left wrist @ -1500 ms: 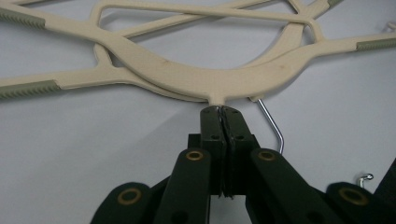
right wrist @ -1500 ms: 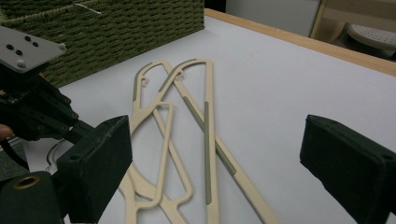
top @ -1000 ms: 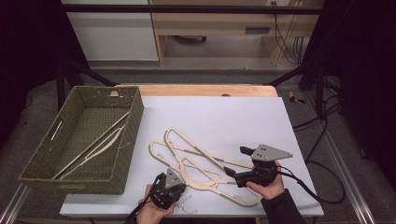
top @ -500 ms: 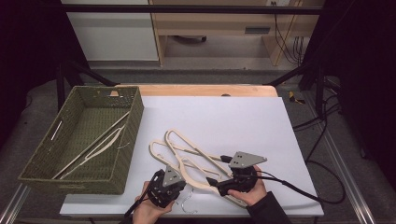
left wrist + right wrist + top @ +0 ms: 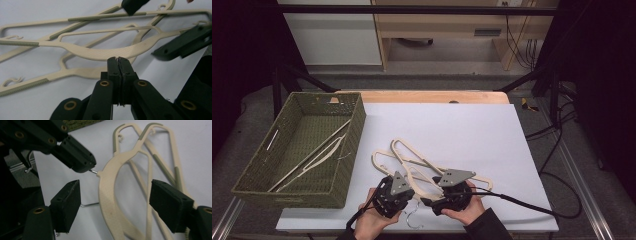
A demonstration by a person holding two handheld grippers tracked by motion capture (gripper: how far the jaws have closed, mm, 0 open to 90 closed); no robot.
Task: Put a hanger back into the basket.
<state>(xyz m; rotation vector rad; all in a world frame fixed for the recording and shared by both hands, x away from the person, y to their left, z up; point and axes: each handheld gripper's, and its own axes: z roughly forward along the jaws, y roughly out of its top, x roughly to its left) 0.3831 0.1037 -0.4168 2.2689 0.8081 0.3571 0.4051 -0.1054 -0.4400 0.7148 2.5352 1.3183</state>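
Observation:
Two cream plastic hangers [image 5: 404, 150] lie crossed on the white table top [image 5: 472, 130], near its front edge. My left gripper [image 5: 406, 192] is shut on the thin metal hook wire [image 5: 93, 171] where it leaves the upper hanger's neck [image 5: 100, 53]. In its own view the left gripper [image 5: 119, 60] has its pads pressed together just before that neck. My right gripper [image 5: 432, 196] comes in from the right. The right gripper [image 5: 116, 192] is open, and its jaws have just been closing. The curved hanger body [image 5: 110, 202] passes between its pads [image 5: 66, 205] without touching them.
A green woven basket [image 5: 262, 165] stands at the left of the table and holds several more cream hangers [image 5: 314, 155]. Another wire hook [image 5: 412, 221] lies between the two hands at the front edge. A black cable [image 5: 532, 205] trails off to the right.
The right gripper has moved left across the hangers, close to the left gripper, and its jaws have narrowed. The left gripper has risen a little with the hook still in it.

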